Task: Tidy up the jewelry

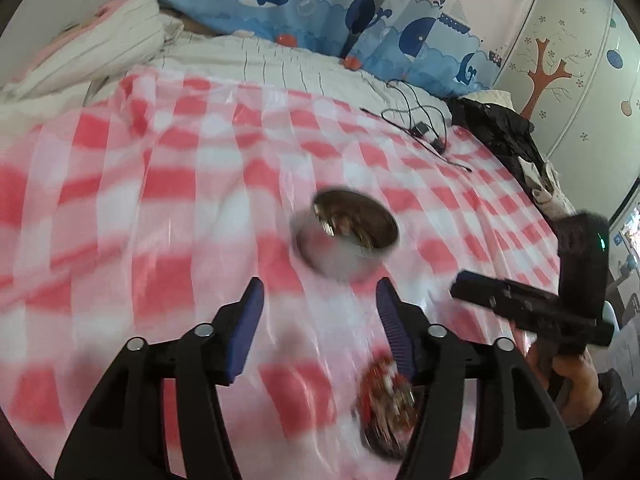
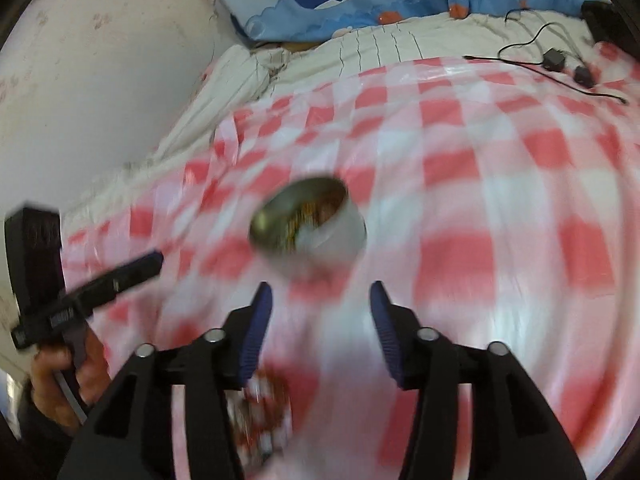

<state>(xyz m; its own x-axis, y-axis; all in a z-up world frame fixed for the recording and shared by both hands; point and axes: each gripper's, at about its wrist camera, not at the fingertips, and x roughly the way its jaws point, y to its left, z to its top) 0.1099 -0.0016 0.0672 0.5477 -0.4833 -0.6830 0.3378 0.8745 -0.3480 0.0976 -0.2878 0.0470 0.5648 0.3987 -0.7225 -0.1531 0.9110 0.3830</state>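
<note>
my left hand-held gripper (image 1: 320, 296) is released, its blue pads (image 1: 248, 328) standing apart over the red-and-white checked cloth (image 1: 160, 208) that covers the bed, with nothing between them. my right hand-held gripper (image 2: 320, 300) is released too, jaws apart and empty above the same cloth (image 2: 500, 208). from the left wrist view the right hand-held gripper (image 1: 532, 308) shows at the right edge, gripped by my hand (image 1: 572, 376); from the right wrist view the left hand-held gripper (image 2: 88, 280) shows at the left edge in my other hand (image 2: 60, 376)

the jewelry sits in two places. a round metal tin (image 1: 348, 240) stands upright on the cloth just ahead of both grippers, mouth facing up, with a blurred glint of gold and silver pieces inside; the same tin (image 2: 308, 228) shows in the right wrist view, tipped-looking only through the lens. nearer to me a second, flatter round thing, a lid or dish with red, white and gold bits (image 1: 388, 404), lies on the cloth under the right finger of my left gripper; in the right wrist view it (image 2: 260, 412) lies under the left finger. it is too blurred to name single pieces or tell any long axis

farther off, black cables (image 1: 420, 124) lie on the cloth near whale-print bedding (image 1: 280, 0)
</note>
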